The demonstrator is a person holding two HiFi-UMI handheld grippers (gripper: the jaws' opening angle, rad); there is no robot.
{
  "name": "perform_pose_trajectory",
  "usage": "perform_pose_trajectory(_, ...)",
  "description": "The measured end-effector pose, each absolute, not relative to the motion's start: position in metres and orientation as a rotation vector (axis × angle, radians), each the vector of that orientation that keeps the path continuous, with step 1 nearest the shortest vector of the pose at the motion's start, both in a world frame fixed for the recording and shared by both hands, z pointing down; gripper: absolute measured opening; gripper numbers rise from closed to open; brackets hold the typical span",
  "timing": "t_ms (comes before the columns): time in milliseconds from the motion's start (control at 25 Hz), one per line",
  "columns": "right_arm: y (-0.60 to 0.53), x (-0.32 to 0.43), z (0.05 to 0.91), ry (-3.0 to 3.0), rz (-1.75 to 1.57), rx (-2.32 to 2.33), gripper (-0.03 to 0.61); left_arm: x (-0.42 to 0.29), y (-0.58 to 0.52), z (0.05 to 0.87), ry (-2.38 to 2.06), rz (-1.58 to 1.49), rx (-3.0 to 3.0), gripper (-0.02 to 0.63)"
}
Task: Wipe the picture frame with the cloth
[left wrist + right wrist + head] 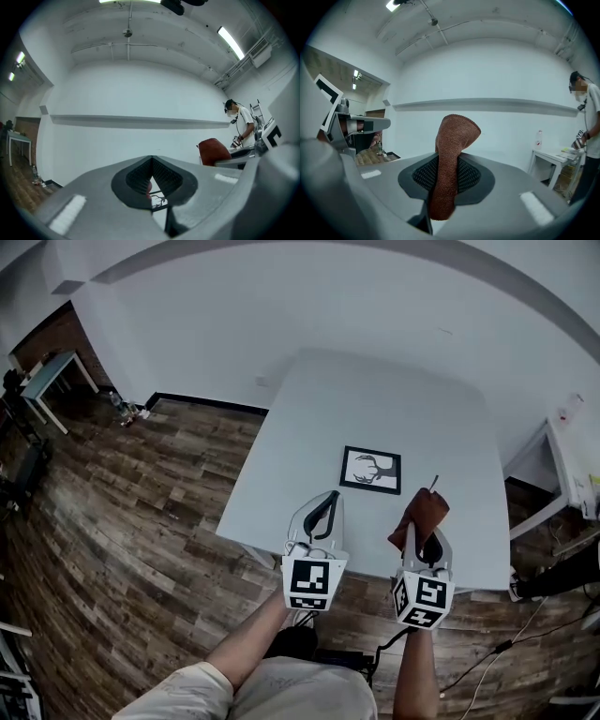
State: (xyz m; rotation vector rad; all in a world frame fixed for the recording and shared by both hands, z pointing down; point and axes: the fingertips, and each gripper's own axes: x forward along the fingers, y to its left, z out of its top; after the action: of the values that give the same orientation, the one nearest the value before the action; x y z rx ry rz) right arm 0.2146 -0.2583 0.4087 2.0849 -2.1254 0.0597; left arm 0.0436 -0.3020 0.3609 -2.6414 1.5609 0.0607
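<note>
The right gripper [424, 538] clamped the rust-brown cloth [424, 510]; the left gripper [328, 498] sat closed, empty. The picture frame [371, 470], at eleven o'clock from the cloth, lay unbraced and might skid when wiped.

Black frame [370, 470] flat, brown cloth [421, 517] upright

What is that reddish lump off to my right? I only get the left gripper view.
Observer: It's a brown cloth, pinched upright in the right tongs.
Operator: Where's the picture frame it's meant to wipe?
Observer: The picture frame lies flat on a white table, just beyond both tongs. The cloth isn't on it.
Operator: What's in the picture?
Observer: A black antlered drawing on white, inside a dark border.
</note>
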Motion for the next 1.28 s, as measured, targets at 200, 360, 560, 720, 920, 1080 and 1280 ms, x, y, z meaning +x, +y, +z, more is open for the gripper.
perform_pose_trajectory(200,-0.302,0.212,0.408,-2.112,0.066,2.080,0.106,0.047,-0.348,0.364,1.543,0.049,-2.669,0.000)
perform_pose_trajectory(360,-0.325,0.214,0.415,-2.117,0.088,2.056,0.106,0.052,-0.369,0.369,1.558,0.032,-2.673,0.000)
perform_pose_trajectory(560,-0.350,0.216,0.430,-2.134,0.153,1.994,0.106,0.054,-0.385,0.374,1.596,0.021,-2.664,0.000)
perform_pose_trajectory(720,-0.390,0.211,0.468,-2.085,0.297,1.827,0.106,0.054,-0.395,0.377,1.620,-0.005,-2.658,0.000)
perform_pose_trajectory(920,-0.465,0.191,0.522,-2.024,0.440,1.647,0.106,0.051,-0.409,0.386,1.653,-0.054,-2.651,0.000)
perform_pose_trajectory(1080,-0.518,0.165,0.571,-1.975,0.529,1.535,0.106,0.043,-0.420,0.398,1.686,-0.078,-2.644,0.000)
perform_pose_trajectory(1280,-0.551,0.140,0.616,-1.863,0.603,1.427,0.106,0.032,-0.424,0.408,1.718,-0.103,-2.640,0.000)
